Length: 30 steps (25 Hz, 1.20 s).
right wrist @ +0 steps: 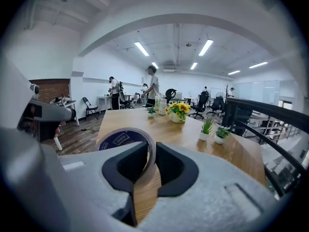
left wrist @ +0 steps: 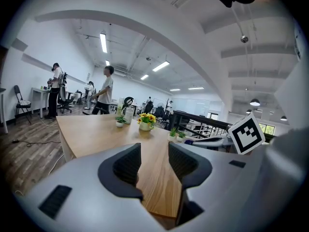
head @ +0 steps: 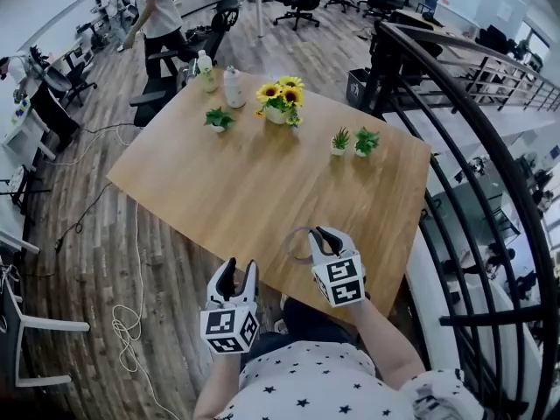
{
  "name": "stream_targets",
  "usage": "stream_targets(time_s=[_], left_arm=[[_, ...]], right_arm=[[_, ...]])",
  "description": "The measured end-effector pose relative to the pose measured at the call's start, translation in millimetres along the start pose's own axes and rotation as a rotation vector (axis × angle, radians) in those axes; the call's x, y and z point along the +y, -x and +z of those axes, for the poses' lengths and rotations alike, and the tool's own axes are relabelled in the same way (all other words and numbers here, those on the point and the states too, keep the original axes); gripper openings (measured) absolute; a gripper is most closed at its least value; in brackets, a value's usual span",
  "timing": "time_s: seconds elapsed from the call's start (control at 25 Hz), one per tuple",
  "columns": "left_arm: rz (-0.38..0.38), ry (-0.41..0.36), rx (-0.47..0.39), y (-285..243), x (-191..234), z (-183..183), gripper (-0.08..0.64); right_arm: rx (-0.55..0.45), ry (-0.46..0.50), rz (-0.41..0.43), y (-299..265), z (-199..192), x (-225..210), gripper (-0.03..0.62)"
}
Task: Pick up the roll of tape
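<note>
The roll of tape (head: 294, 242) is a thin pale ring with a dark blue core (right wrist: 116, 140). It hangs just above the near edge of the wooden table (head: 254, 182). My right gripper (head: 323, 234) is shut on the ring's wall, which shows pinched between the two dark pads (right wrist: 150, 159). My left gripper (head: 237, 271) is to the left of it, off the table's near edge. Its jaws (left wrist: 154, 161) stand apart with only the tabletop showing between them.
A pot of sunflowers (head: 282, 101), three small potted plants (head: 219, 119) (head: 339, 140) (head: 367, 141) and two bottles (head: 207, 70) (head: 233, 86) stand along the far side. A dark railing (head: 455, 147) curves past on the right. A person (head: 157, 11) walks beyond the table. A cable (head: 127, 322) lies on the floor.
</note>
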<state>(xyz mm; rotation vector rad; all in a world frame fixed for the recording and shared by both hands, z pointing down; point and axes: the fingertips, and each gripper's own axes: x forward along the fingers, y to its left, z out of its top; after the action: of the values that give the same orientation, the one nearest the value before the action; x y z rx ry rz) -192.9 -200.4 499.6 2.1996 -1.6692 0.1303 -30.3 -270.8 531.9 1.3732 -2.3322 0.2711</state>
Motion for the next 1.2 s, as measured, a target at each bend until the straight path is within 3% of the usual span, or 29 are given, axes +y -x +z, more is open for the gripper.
stream_targets(time_s=[1.2], left_arm=[[-0.027,-0.036,-0.051,22,-22,10,0.173]], right_arm=[[-0.138,0.037,0.000,57,33,15,0.061]])
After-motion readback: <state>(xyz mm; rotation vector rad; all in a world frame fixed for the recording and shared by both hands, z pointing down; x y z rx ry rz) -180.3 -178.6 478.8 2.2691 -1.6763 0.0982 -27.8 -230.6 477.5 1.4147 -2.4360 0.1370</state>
